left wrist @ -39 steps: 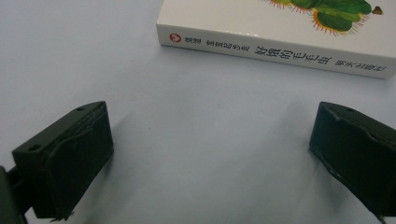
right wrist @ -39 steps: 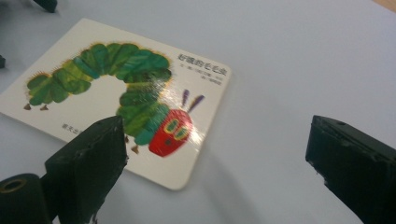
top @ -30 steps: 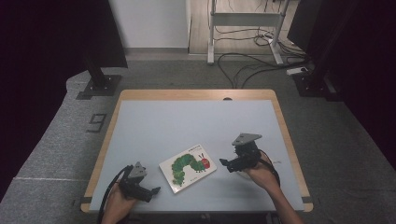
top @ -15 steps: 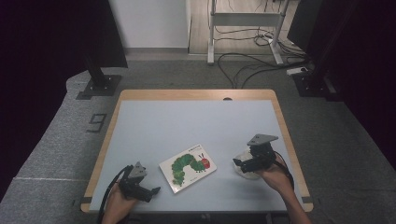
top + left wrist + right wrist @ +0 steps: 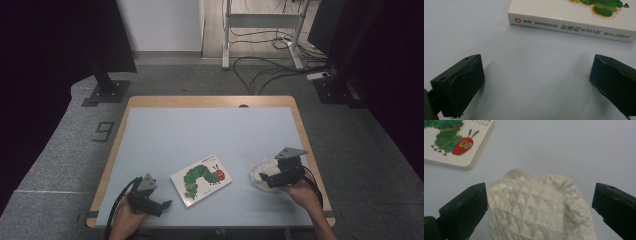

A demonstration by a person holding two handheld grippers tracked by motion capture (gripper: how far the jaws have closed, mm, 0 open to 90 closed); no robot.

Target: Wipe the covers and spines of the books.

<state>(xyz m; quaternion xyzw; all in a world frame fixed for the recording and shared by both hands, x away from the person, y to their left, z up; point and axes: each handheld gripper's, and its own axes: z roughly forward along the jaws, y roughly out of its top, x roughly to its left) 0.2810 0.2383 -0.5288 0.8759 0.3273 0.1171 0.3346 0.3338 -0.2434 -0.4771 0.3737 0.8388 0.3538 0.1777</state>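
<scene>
Your left gripper [image 5: 162, 205] sat low at the bottom left of the high view, close to the table's [image 5: 200, 130] near edge. Your left hand [image 5: 127, 220] held it from below, and it pointed to the right, toward the book [image 5: 201, 179]. Its jaws stood wide apart with nothing between them. In the left gripper view you could see bare table between the jaws, and the book's spine lay across the top of the frame, a little way ahead.

Your right gripper [image 5: 264, 179] was at the lower right of the high view, held by your right hand [image 5: 300, 192]. It pointed to the left. Its jaws were wide open too. In the right gripper view the white cloth [image 5: 539, 207] lay bunched up between the jaws. The left jaw looked just beside the cloth's edge, and the right jaw was well clear of it. The cloth rested on the table, not pinched.

The book lay flat in the lower middle of the high view, between your two grippers, with the green caterpillar facing up.

There were no boxes or bowls on the table.

A second before, your right gripper was nearer the book. It had moved right, and the cloth moved with it. Your left gripper and the book had stayed put.
</scene>
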